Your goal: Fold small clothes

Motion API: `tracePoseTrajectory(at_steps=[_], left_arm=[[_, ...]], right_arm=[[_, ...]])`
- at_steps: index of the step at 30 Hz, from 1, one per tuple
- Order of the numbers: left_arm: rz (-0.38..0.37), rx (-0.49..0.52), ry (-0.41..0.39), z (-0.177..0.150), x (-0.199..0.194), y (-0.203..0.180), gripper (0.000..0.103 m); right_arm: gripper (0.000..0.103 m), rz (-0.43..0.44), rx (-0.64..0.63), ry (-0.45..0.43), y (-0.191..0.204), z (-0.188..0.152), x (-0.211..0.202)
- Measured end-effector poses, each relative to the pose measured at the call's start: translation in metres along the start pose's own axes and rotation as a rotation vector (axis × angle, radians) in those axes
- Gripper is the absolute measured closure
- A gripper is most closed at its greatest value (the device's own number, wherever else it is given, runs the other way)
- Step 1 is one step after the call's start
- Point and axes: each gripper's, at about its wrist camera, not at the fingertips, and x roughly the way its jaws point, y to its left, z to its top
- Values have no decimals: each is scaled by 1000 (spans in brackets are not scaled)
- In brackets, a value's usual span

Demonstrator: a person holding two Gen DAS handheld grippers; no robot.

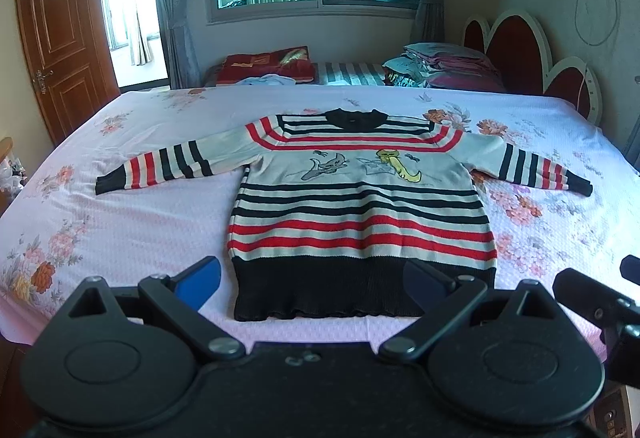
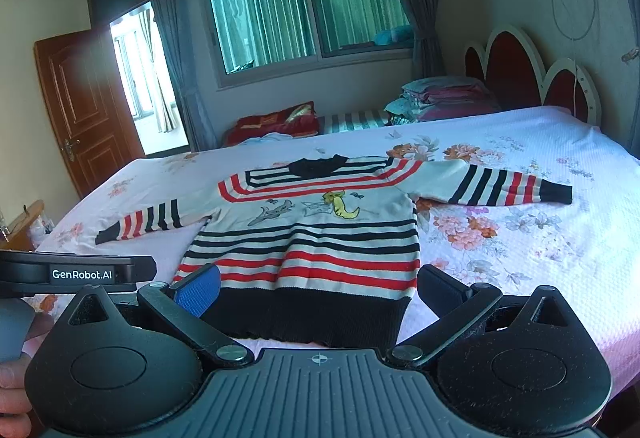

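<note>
A small striped sweater, red, black and white with cartoon animals on the chest, lies flat and face up on the bed, both sleeves spread out to the sides. It also shows in the right wrist view. Its black hem is nearest to me. My left gripper is open and empty, hovering just in front of the hem. My right gripper is open and empty, also in front of the hem. The right gripper's body shows at the right edge of the left wrist view.
The bed has a pink floral sheet. Folded bedding and a red pillow lie beyond it. A red and white headboard stands at the right. A wooden door stands open at the left.
</note>
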Motion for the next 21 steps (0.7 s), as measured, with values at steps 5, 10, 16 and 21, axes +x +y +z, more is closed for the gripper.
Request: tracePoseTrajectory(at_steps=[5,10,16,21], left_arm=[[-3,-1,3,2,2,-2,5],[1,1,3,2,3,-3,5],[4,-6,5,2,4,-1,5],[3,-6,8,2,5,-1,5]], right_arm=[[0,-1,1,0,0,1,1],[0,-2,9,0,-1,1,3],[0,-3,10,-1,-3,0,3],[0,-5,13,3,-5,-1,5]])
